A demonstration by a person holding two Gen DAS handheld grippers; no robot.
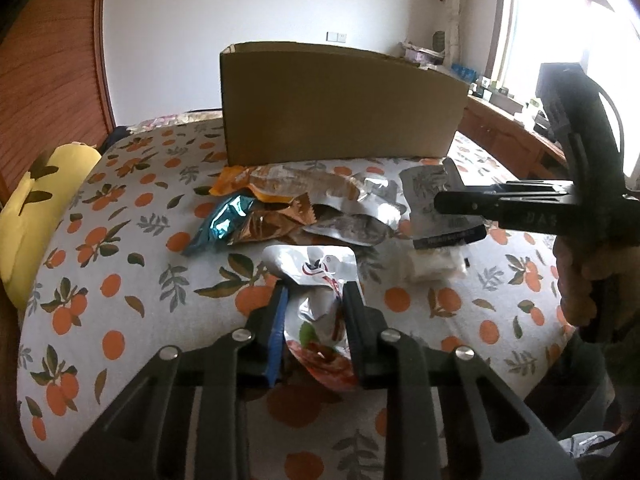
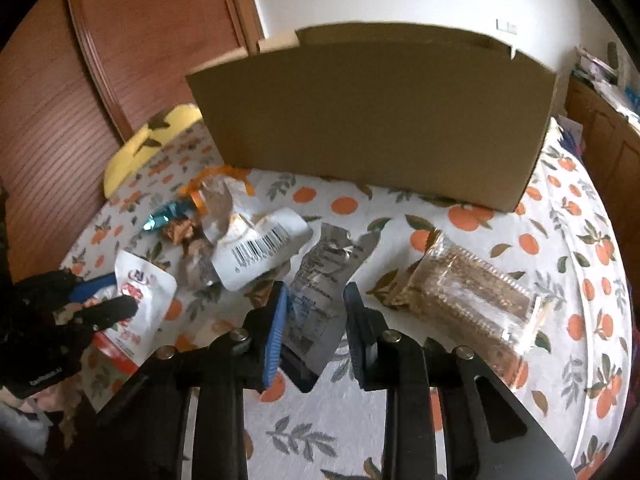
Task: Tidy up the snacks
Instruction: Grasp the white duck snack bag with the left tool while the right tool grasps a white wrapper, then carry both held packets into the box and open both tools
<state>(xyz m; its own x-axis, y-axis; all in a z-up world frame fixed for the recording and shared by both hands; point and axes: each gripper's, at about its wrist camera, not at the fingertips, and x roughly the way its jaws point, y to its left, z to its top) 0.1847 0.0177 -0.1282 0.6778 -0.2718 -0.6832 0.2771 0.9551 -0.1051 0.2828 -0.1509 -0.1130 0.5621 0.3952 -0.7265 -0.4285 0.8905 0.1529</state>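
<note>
A brown cardboard box (image 1: 340,108) stands on the orange-print bedspread (image 1: 120,264), also in the right wrist view (image 2: 372,120). Several snack packets lie in a pile (image 1: 304,208) before it. My left gripper (image 1: 314,300) is shut on a white and red snack pouch (image 1: 320,320), which also shows in the right wrist view (image 2: 140,304). My right gripper (image 2: 316,304) is shut on a silver-grey foil packet (image 2: 320,292), held above the bed; in the left wrist view this gripper (image 1: 444,202) and packet (image 1: 436,208) show at right. A clear packet of brown bars (image 2: 464,292) lies right of it.
A yellow pillow (image 1: 36,216) lies at the bed's left edge by a wooden headboard (image 1: 48,72). A wooden cabinet (image 1: 508,132) with clutter stands under the window at right. A teal packet (image 1: 224,224) and an orange packet (image 1: 236,184) lie in the pile.
</note>
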